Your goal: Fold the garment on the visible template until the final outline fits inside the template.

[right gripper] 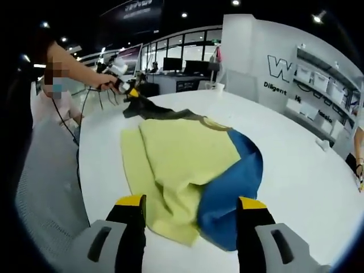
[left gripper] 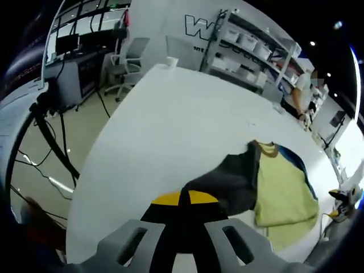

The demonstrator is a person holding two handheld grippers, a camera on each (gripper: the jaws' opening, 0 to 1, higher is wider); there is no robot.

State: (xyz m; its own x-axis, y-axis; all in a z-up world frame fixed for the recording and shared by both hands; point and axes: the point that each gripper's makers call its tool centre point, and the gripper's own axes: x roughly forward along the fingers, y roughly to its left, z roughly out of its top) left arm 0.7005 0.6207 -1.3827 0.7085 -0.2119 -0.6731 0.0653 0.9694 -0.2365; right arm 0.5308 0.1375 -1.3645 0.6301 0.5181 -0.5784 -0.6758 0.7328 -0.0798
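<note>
A yellow-green garment (left gripper: 284,193) with a blue part (right gripper: 233,182) and a dark grey sleeve (left gripper: 233,176) lies partly folded on the white table (left gripper: 170,125). My left gripper (left gripper: 183,198) is shut on the end of the dark sleeve and holds it out away from the body of the garment. In the right gripper view the left gripper (right gripper: 132,92) is at the far side of the garment (right gripper: 182,153), in a person's hand, with the sleeve (right gripper: 159,112) stretched from it. My right gripper (right gripper: 192,202) stands open just above the garment's near edge, its jaws wide apart.
A white cup (left gripper: 171,61) stands at the table's far end. Beyond are an office chair (left gripper: 128,62), shelves with boxes (left gripper: 256,51) and desks with monitors (right gripper: 185,65). Black tripod legs (left gripper: 51,136) stand on the floor beside the table. A person (left gripper: 301,94) is at the far right.
</note>
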